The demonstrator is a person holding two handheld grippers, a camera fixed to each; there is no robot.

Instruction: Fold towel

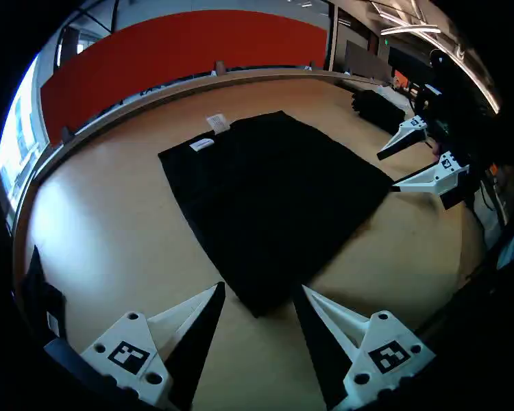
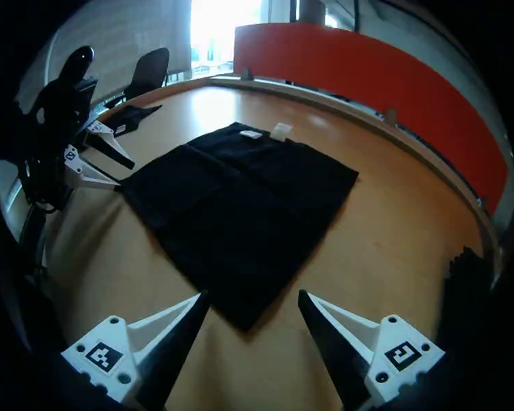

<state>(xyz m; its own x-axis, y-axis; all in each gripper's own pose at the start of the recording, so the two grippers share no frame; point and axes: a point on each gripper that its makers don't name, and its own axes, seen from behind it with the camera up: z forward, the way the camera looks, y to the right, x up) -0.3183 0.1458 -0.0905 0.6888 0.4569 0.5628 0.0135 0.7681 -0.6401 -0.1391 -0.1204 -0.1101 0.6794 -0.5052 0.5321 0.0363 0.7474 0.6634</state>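
A black towel (image 1: pixel 277 198) lies flat on the wooden table (image 1: pixel 120 226), with two white tags (image 1: pixel 218 122) at its far corner. My left gripper (image 1: pixel 257 294) is open just above the towel's near corner, holding nothing. Farther off, my right gripper (image 1: pixel 387 172) hangs open beside the towel's right corner. In the right gripper view, the towel (image 2: pixel 243 205) spreads ahead of my right gripper (image 2: pixel 252 296), whose open fingers flank another corner. The left gripper (image 2: pixel 127 175) hovers open at the towel's left corner, with a dark-sleeved person behind it.
A red partition (image 1: pixel 181 48) runs behind the table's curved far edge. A stack of black cloth (image 1: pixel 379 109) sits at the back right of the table. More dark cloth (image 2: pixel 137 113) lies near two office chairs (image 2: pixel 151 68), and a dark pile (image 2: pixel 469 267) sits by the right edge.
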